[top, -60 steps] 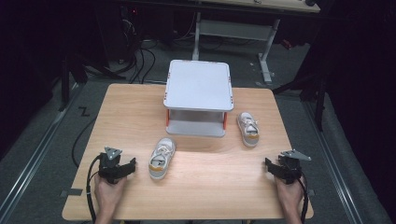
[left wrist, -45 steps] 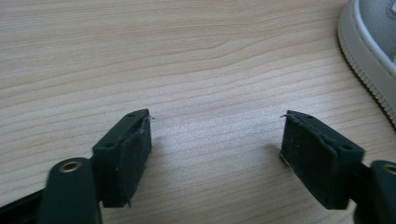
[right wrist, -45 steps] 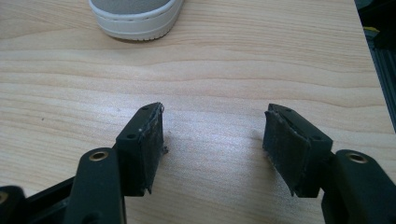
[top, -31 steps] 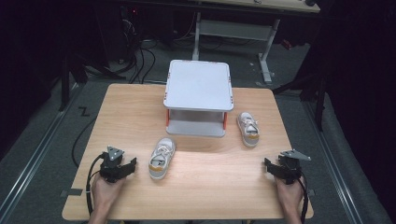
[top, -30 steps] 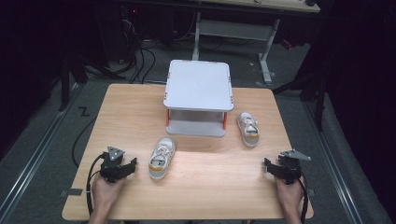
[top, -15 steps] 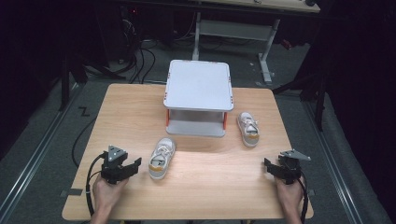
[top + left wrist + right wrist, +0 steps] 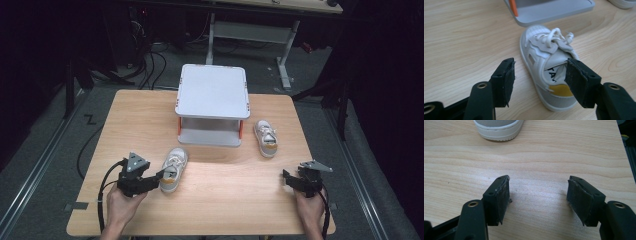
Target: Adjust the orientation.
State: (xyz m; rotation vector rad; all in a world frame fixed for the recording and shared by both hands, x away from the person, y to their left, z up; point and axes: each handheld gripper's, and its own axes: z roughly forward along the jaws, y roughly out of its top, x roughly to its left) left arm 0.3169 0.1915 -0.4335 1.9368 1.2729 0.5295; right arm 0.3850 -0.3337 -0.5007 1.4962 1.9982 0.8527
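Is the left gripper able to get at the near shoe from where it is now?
Probably yes. The left gripper is open, its jaws on either side of the shoe's heel, with bare table around it and nothing between.

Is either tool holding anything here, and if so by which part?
Nothing is held. The left tool is open around the heel of the near shoe, not closed on it. The right tool is open over bare table.

Bare table [image 7: 235, 190] lies open between the tools; the shelf [image 7: 212, 105] blocks the far middle
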